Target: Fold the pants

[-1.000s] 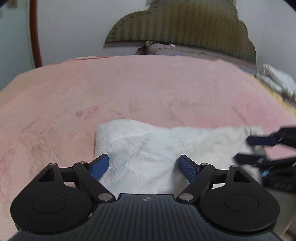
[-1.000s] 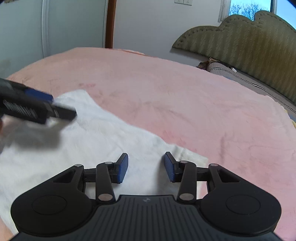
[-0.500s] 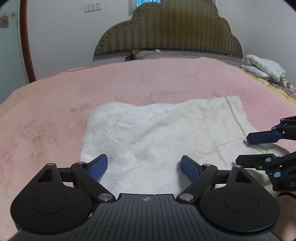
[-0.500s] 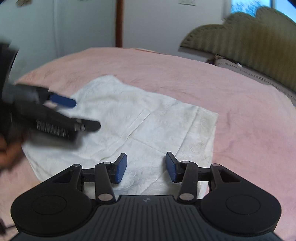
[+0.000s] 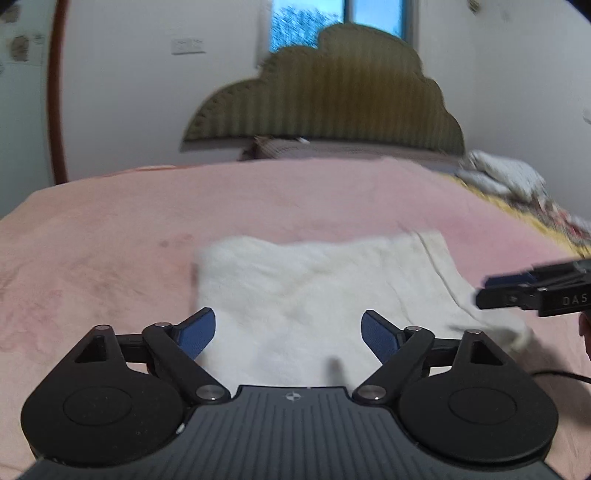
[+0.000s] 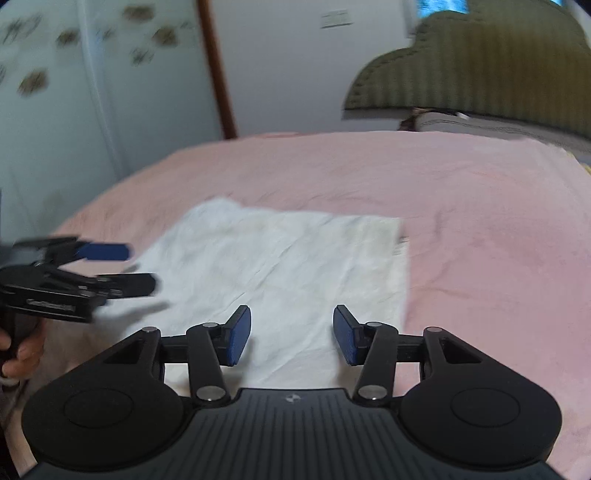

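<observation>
From the left wrist view, the left gripper [image 5: 288, 334] is spread wide with nothing between its blue pads [image 5: 195, 332]. The white pants [image 5: 314, 295], folded into a flat rectangle, lie on the pink blanket [image 5: 110, 240] straight ahead of the tool, and their near edge runs under and between the two fingers. The folded left edge sits just beyond the left pad. Off to the tool's right, the right gripper [image 5: 491, 291] reaches in over the right-hand corner of the cloth, near where a bit of fabric bunches up. Beyond the pants, the olive scalloped headboard [image 5: 332, 103] stands against the wall, with a window [image 5: 332, 22] above it.

From the right wrist view, the right gripper [image 6: 291, 334] is parted to a moderate gap, and it too holds nothing. The pants [image 6: 280, 258] spread out in front of it and to its left. Their near edge passes beneath the fingers, and their right-hand edge runs just outside the right pad [image 6: 347, 339]. To the tool's left, the left gripper [image 6: 142, 267] hovers over the left part of the cloth, blurred, with its two fingers apart. Fingers of the person's hand [image 6: 22, 350] show at the frame's left edge.
</observation>
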